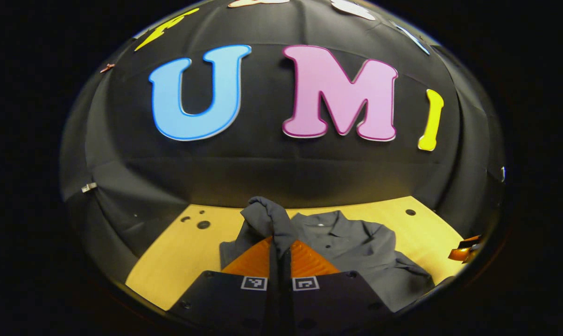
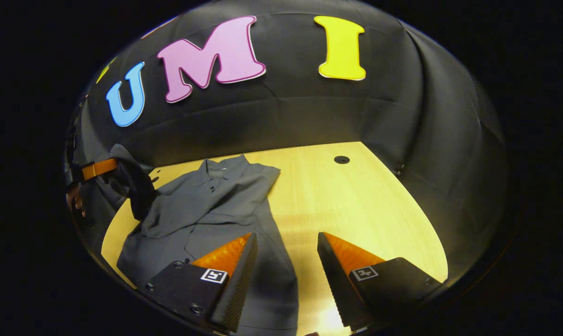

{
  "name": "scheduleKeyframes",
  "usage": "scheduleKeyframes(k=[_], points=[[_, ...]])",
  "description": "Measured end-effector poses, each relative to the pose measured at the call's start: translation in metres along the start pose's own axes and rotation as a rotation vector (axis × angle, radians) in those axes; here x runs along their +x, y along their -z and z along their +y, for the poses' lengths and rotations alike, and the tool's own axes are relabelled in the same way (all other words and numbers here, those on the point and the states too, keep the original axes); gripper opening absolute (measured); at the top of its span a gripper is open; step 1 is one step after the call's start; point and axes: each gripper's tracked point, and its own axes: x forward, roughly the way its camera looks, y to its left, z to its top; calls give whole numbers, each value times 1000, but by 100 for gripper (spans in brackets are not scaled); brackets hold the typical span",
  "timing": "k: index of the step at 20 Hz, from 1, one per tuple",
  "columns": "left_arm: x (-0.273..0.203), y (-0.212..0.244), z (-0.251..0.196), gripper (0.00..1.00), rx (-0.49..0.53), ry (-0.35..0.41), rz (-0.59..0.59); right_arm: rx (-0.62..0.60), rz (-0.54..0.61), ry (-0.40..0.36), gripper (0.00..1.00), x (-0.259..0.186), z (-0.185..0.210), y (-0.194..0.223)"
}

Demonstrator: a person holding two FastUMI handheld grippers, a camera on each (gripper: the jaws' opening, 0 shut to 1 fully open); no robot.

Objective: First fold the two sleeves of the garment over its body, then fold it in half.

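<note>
The left gripper (image 1: 280, 249) pinches a sleeve (image 1: 267, 217), lifted above the shirt (image 1: 356, 242) lying on the table (image 1: 179, 256). The right gripper (image 2: 285, 261) hovers with fingers apart over the shirt's hem edge. The cloth looks light, soft and limp, so it is best taken by the cuff or seam edges.
</note>
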Motion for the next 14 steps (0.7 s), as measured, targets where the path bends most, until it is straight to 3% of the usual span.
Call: scheduleKeyframes(k=[6,13,14], points=[[36,52,-85,5,25,82,86,30,52,19,81,16,-37,18],[72,130,-139,9,42,90,231,45,101,26,81,32,-70,33],[77,138,-143,2,52,84,244,46,107,27,81,34,-73,36]])
